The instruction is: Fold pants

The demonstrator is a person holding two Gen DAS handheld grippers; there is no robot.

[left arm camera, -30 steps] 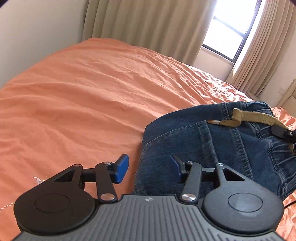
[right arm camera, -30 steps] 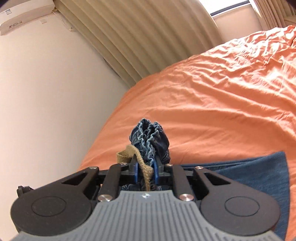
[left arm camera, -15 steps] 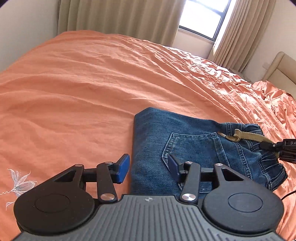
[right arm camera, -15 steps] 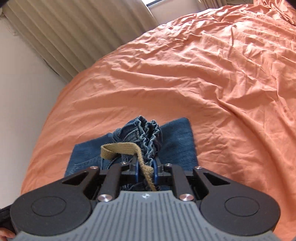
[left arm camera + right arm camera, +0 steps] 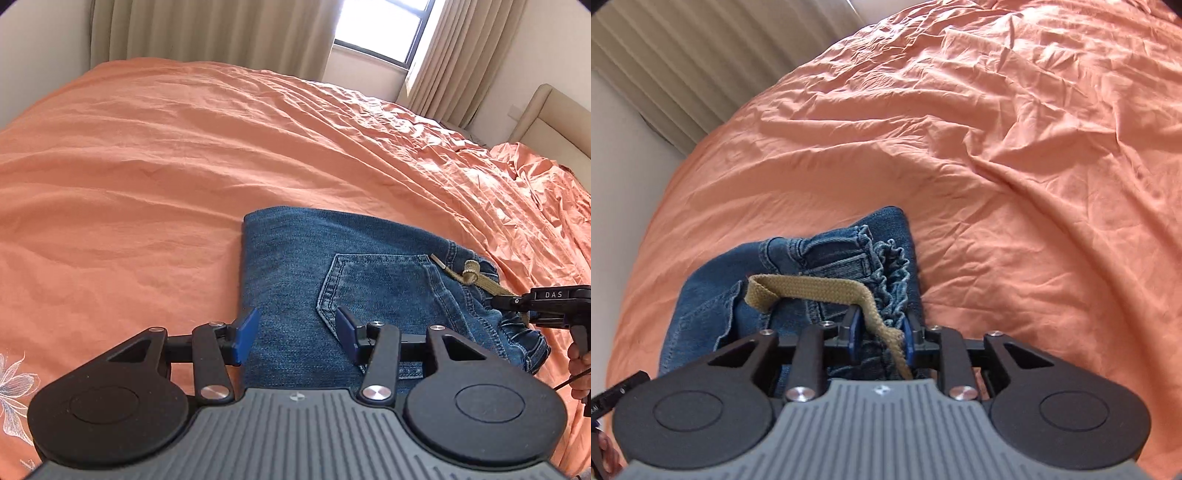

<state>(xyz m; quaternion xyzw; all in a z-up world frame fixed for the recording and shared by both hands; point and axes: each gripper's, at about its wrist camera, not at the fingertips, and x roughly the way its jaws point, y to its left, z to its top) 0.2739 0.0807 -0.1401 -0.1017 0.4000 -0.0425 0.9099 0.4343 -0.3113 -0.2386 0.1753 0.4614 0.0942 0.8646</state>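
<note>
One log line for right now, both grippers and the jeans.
left gripper: open over jeans | right gripper: opening, waistband and drawstring between pads | jeans: folded on bedsheet

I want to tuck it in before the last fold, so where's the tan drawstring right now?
In the right wrist view the tan drawstring lies across the jeans' gathered waistband, running down between the right gripper's opening fingers.

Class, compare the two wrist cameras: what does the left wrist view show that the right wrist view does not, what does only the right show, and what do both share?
Only the left wrist view shows the window, the back pocket and the open left tongs. Only the right wrist view shows the gathered waistband between the opening right tongs. Both show the folded jeans, the tan drawstring and the orange bedcover.
</note>
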